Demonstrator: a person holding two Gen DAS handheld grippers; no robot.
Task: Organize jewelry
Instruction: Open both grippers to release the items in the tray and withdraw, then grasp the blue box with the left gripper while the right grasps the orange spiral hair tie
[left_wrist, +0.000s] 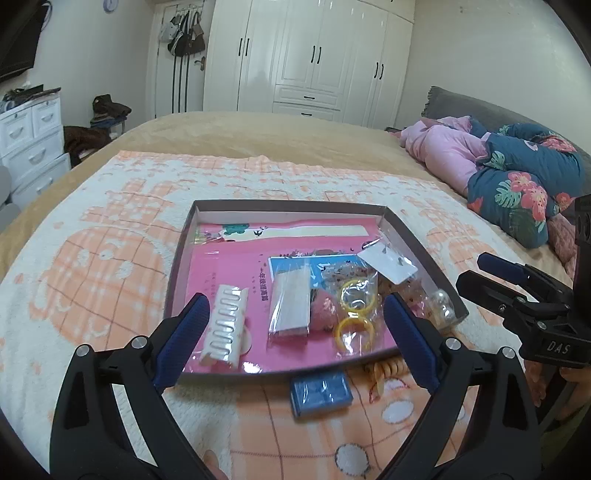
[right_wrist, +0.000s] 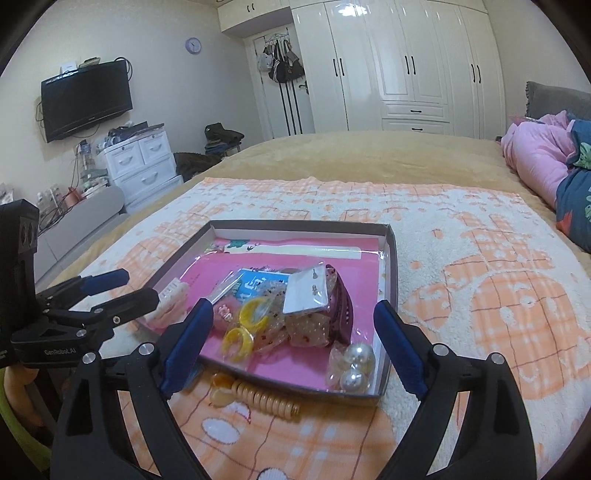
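Gaping wide, empty: left claw (left_wrist: 295, 317) & right claw (right_wrist: 293, 325), above tray (right_wrist: 388, 397).

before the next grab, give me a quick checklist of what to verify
1. Left gripper jaws open and empty: ok.
2. Right gripper jaws open and empty: ok.
3. Tray flat on the blanket: ok.
4. All items in the tray: not ok; the blue box and coil tie lie on the blanket by its near rim.
5. Pearls inside the tray, near corner: ok.
6. White clip clear of the bags: ok.
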